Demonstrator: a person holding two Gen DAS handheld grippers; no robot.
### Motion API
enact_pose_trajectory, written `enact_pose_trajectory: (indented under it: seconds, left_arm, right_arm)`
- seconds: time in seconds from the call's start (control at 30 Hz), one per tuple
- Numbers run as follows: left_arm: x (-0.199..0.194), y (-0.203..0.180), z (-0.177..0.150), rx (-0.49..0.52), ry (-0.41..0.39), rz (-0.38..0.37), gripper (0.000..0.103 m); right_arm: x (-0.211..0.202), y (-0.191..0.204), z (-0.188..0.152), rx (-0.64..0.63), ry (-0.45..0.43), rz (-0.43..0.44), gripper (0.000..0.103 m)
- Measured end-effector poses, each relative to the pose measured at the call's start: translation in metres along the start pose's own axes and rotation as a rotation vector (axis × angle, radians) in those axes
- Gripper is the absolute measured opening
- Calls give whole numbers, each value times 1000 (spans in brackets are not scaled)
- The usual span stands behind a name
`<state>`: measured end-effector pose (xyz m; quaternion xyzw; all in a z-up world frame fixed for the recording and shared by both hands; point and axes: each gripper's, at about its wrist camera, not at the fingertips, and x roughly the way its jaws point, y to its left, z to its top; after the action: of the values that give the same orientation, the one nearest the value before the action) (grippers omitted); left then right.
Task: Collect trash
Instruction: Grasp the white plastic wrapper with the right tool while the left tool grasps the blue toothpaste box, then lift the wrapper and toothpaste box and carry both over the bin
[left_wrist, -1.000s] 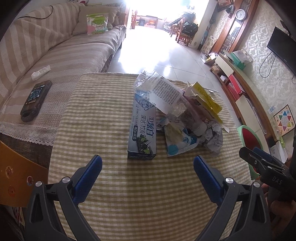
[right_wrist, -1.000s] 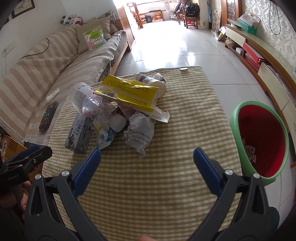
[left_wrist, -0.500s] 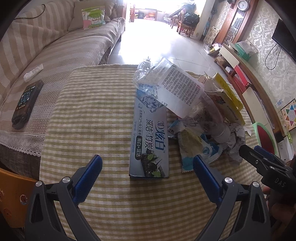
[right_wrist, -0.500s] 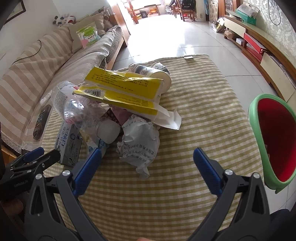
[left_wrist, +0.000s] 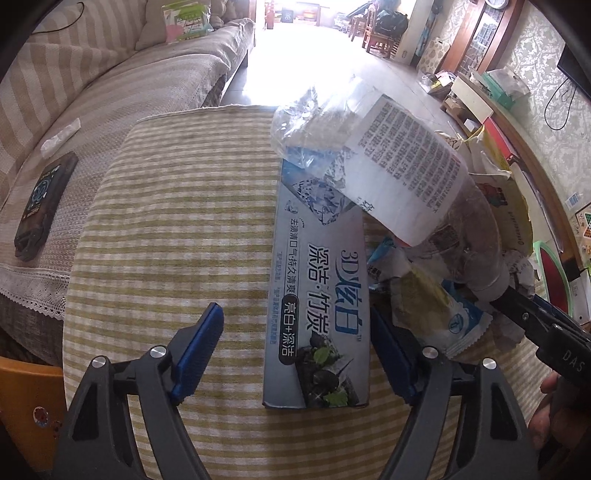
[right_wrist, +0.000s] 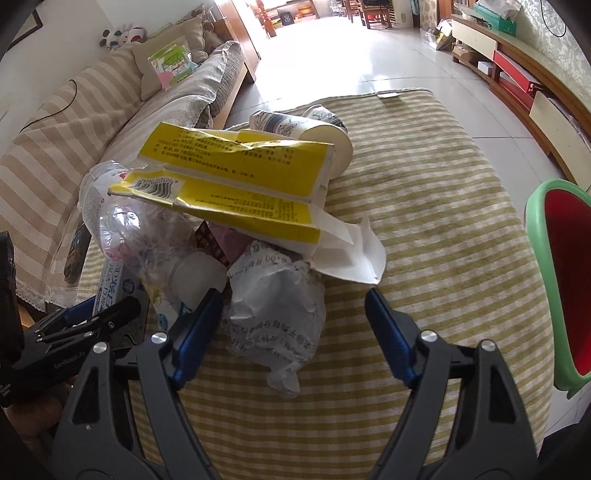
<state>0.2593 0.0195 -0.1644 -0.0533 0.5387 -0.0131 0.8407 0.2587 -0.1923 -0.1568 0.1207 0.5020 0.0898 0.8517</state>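
Note:
A pile of trash lies on the green-checked table (left_wrist: 166, 229). My left gripper (left_wrist: 295, 350) is open, its fingers either side of the near end of a grey toothpaste box (left_wrist: 319, 314). A crushed clear plastic bottle (left_wrist: 388, 173) lies across the box's far end, with a blue-white wrapper (left_wrist: 439, 314) to its right. My right gripper (right_wrist: 293, 332) is open around a crumpled white paper ball (right_wrist: 277, 314). Behind the ball are a torn yellow carton (right_wrist: 236, 184), the clear bottle (right_wrist: 147, 240) and a paper cup (right_wrist: 306, 129).
A green bin with a red inside (right_wrist: 561, 291) stands on the floor right of the table. A striped sofa (left_wrist: 92, 92) runs along the left, with a dark remote (left_wrist: 44, 203) on it. An orange chair corner (left_wrist: 26, 406) is near left. The other gripper (left_wrist: 546, 332) shows at right.
Both grippers have moved forward and down toward the pile. The left one now straddles the toothpaste box and the right one straddles the crumpled paper. Both stay open.

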Motion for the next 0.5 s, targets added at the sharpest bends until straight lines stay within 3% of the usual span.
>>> enact_pose_trajectory:
  seconds: [0.03,0.2,0.33,0.5]
  left_arm:
    - [2,0,0,3,6,-2,63]
    - [3,-4,2,26,13,-12,47]
    - [1,-5,-1,24,15,-14,45]
    - [-10,0,-9,13,3,-10,45]
  right_arm:
    - [1,0,0,1,2,8,71]
    - [3,3,0,-5,17,46,52]
    - [1,10,-2,-20,18,52,44]
    - [-8,9,-5,-27,17,44,43]
